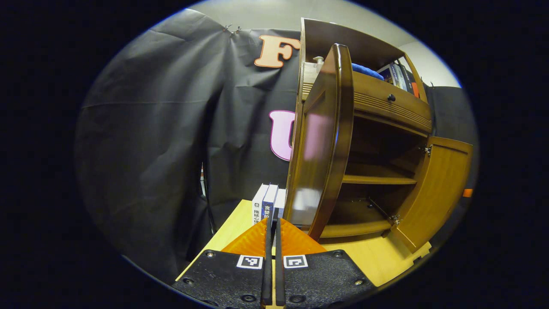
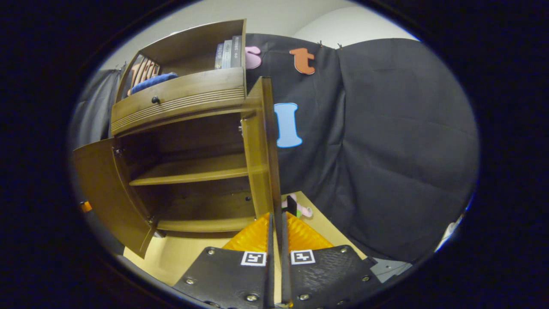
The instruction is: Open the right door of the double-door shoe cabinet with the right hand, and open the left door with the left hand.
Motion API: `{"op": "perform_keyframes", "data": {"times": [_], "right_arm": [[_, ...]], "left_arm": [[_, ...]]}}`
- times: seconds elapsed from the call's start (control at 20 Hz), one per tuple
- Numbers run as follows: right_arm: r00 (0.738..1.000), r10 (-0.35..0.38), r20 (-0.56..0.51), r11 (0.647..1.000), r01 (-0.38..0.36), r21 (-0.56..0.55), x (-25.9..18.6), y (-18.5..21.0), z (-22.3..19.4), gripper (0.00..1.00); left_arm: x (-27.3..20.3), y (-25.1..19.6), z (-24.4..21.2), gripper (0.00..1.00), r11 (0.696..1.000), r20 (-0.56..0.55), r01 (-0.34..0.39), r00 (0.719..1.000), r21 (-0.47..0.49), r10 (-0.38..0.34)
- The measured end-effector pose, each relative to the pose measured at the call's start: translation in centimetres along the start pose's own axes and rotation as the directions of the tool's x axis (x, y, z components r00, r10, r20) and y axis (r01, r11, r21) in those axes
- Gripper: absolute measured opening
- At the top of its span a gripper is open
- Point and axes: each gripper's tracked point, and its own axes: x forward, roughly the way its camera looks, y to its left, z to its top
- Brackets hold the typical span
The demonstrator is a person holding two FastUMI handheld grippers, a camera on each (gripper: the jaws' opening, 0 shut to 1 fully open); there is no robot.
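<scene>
The shoe cabinet (image 2: 184, 98) is seen standing on the desk (image 1: 377, 262) with both doors swung open. In the left gripper view the left door (image 1: 319, 146) is seen edge-on just ahead of the left gripper (image 1: 272, 227), whose fingers are closed together on nothing. In the right gripper view the right door (image 2: 261, 150) is seen just ahead of the right gripper (image 2: 276, 223), also closed. Books (image 1: 268, 201) are placed beside the cabinet.

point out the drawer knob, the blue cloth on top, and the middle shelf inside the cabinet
drawer knob (image 1: 391, 98), left gripper view, on the knob's round face
blue cloth (image 2: 153, 80), right gripper view, on the cloth's front fold
middle shelf (image 2: 193, 171), right gripper view, on the shelf's top surface
</scene>
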Motion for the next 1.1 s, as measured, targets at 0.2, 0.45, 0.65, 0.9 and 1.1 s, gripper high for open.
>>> {"op": "perform_keyframes", "data": {"times": [0.2, 0.45, 0.65, 0.9, 1.1], "right_arm": [[1.0, 0.017, 0.002, 1.0, -0.017, -0.005, -0.6, 2.1, -0.8, 0.06], [0.997, 0.071, -0.003, 0.997, -0.071, -0.008, -0.3, 5.3, -1.6, 0.07], [0.992, 0.124, -0.004, 0.992, -0.124, -0.024, 0.4, 7.5, -1.8, 0.06], [0.983, 0.183, 0.002, 0.983, -0.183, -0.015, 1.4, 9.8, -1.3, 0.06], [0.969, 0.242, 0.045, 0.97, -0.241, -0.035, 1.4, 12.2, 1.4, 0.07]], "left_arm": [[-0.1, 0.8, 0.2, 0.04, 1.0, 0.008, -0.001, 1.0, 0.008, 0.001], [-1.0, 1.9, 0.5, 0.04, 1.0, 0.024, -0.023, 0.999, 0.001, 0.023], [-2.4, 2.9, 1.2, 0.05, 0.999, 0.042, -0.041, 0.998, -0.021, 0.042], [-4.3, 2.2, 4.7, 0.05, 0.999, 0.08, -0.04, 0.996, -0.02, 0.042], [-6.0, 0.2, 11.0, 0.05, 0.999, 0.177, -0.038, 0.984, 0.021, 0.034]]}}
